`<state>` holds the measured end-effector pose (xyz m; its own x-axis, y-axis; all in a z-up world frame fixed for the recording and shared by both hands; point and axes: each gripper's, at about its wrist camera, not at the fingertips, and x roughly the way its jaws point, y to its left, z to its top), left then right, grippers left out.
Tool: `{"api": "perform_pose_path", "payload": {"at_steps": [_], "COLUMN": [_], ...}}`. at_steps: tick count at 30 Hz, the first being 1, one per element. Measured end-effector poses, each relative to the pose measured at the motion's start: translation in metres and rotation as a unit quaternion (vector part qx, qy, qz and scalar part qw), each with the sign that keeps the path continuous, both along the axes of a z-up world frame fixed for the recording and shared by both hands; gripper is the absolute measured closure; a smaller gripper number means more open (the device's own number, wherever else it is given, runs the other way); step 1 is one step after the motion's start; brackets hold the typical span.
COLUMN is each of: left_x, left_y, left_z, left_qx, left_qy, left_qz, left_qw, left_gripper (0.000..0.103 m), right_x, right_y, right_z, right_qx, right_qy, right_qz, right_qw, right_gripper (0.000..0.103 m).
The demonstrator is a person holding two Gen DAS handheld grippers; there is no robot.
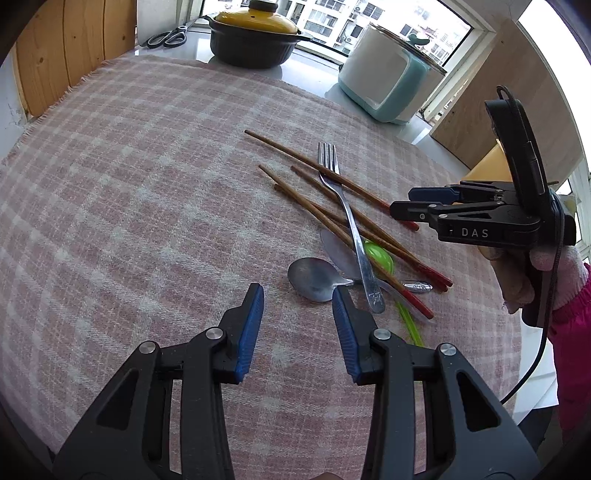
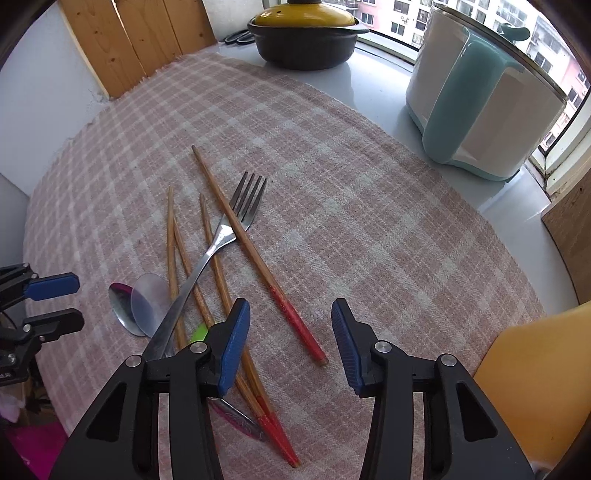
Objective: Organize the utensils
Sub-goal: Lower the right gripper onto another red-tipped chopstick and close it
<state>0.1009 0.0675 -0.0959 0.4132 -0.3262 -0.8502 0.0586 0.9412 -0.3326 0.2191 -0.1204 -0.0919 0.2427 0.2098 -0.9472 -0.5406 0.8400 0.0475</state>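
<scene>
pink-and-white checked cloth [image 1: 147, 184], woven, fuzzy nap, frayed fringe at its far edge. utensil pile sits on it toward the right in the left wrist view: a steel fork [image 1: 345, 218], slim and shiny, lies across four wooden chopsticks [image 1: 332, 221] with red-painted grip ends; a stamped mark on the fork handle is too small to read. a dull metal spoon [image 1: 314, 278], bowl up, touches a translucent spoon [image 2: 149, 302], and a lime-green plastic piece [image 1: 378, 258] is mostly buried under the sticks.

left gripper [image 1: 298, 301]: black plastic arms, ribbed blue pads, fingers apart with nothing between them, just beside the metal spoon. right gripper [image 2: 286, 325]: same build, fingers apart, straddling the red end of one chopstick without touching it. white letters "das" on its side in the left wrist view.

behind: black ribbed pot with glossy yellow lid [image 1: 258, 33], scissors [image 1: 168, 37], white-and-teal cooker [image 2: 480, 107]. an orange object [image 2: 539, 387] is cut off at the frame edge; unidentifiable.
</scene>
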Motion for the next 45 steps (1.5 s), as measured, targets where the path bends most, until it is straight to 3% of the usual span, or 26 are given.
{"api": "perform_pose_path", "payload": {"at_steps": [13,16,32,41,45], "left_x": [0.015,0.018,0.026,0.031,0.029], "left_y": [0.002,0.001,-0.002,-0.002,-0.002], "left_z": [-0.017,-0.022,-0.034,-0.038,-0.038], "left_qx": [-0.042,-0.052,-0.064,-0.06,-0.06], "left_qy": [0.025,0.031,0.039,0.038,0.035], "left_qz": [0.009,0.008,0.013,0.018,0.021], "left_qw": [0.9988,0.9981,0.9971,0.9973,0.9974], "left_gripper": [0.064,0.068,0.072,0.094,0.095], "right_x": [0.011,0.012,0.028,0.046,0.044], "right_y": [0.01,0.014,0.047,0.06,0.062], "right_z": [-0.014,-0.016,-0.024,-0.024,-0.023], "right_qx": [-0.015,-0.017,-0.05,-0.058,-0.052], "right_qy": [0.008,0.009,0.001,0.0,0.004], "right_qz": [0.01,0.015,0.043,0.055,0.058], "right_qw": [1.0,1.0,0.998,0.997,0.997], "right_gripper": [0.067,0.068,0.069,0.075,0.087]}}
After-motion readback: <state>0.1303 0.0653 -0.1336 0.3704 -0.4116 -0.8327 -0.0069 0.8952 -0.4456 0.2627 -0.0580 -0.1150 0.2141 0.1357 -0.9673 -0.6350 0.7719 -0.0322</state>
